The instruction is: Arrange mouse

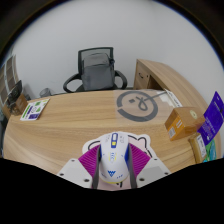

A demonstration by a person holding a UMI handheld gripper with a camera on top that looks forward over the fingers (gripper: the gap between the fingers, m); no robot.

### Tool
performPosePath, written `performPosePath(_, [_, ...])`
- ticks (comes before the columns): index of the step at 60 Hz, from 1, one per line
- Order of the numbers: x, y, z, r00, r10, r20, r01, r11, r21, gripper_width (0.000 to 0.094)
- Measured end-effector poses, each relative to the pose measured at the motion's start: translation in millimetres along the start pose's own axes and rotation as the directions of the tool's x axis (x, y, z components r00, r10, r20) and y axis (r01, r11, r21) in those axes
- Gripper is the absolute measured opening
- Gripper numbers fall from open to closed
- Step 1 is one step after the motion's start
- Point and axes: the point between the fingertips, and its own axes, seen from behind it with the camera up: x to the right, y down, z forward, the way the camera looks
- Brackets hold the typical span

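Note:
A white mouse with blue and yellow markings sits between my two fingers, its nose pointing away from me toward the table. Both pink pads press against its sides, so my gripper is shut on the mouse and holds it just above the near edge of the wooden table. A round grey mouse mat with a cartoon face lies beyond the fingers, a little to the right.
A cardboard box and a purple box stand at the right. A green and white packet lies at the left. A grey office chair stands behind the table, a wooden side desk at the back right.

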Motion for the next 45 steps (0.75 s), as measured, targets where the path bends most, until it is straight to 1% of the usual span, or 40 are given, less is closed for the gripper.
performPosePath(3, [-1.8, -1.6, -0.7, 1.000, 0.013, 0.013, -0.013, 1.000, 0.012, 0.0456])
performPosePath(6, [-1.5, 1.1, 0.1, 1.000, 0.013, 0.028, -0.013, 1.000, 0.002, 0.0488])
performPosePath(11, [-1.4, 4.2, -2.5, 0.999, -0.002, 0.045, 0.002, 1.000, -0.012, 0.0569])
performPosePath(13, [-0.1, 5.2, -5.6, 0.999, -0.012, 0.040, 0.012, 1.000, -0.016, 0.0649])
performPosePath(16, [-1.9, 4.0, -13.5, 0.999, -0.019, 0.038, 0.020, 1.000, -0.014, 0.0813])
performPosePath(17, [-2.1, 2.5, -16.9, 0.999, -0.019, 0.037, 0.020, 1.000, -0.007, 0.0844])
performPosePath(23, [-14.4, -4.5, -42.9, 0.999, -0.006, 0.053, 0.004, 1.000, 0.029, 0.0827])
performPosePath(34, [-36.2, -3.7, -106.7, 0.999, -0.008, 0.036, 0.005, 0.996, 0.089, 0.0834])
performPosePath(45, [-73.9, 13.5, -184.1, 1.000, 0.007, 0.017, -0.009, 0.989, 0.144, 0.0831])
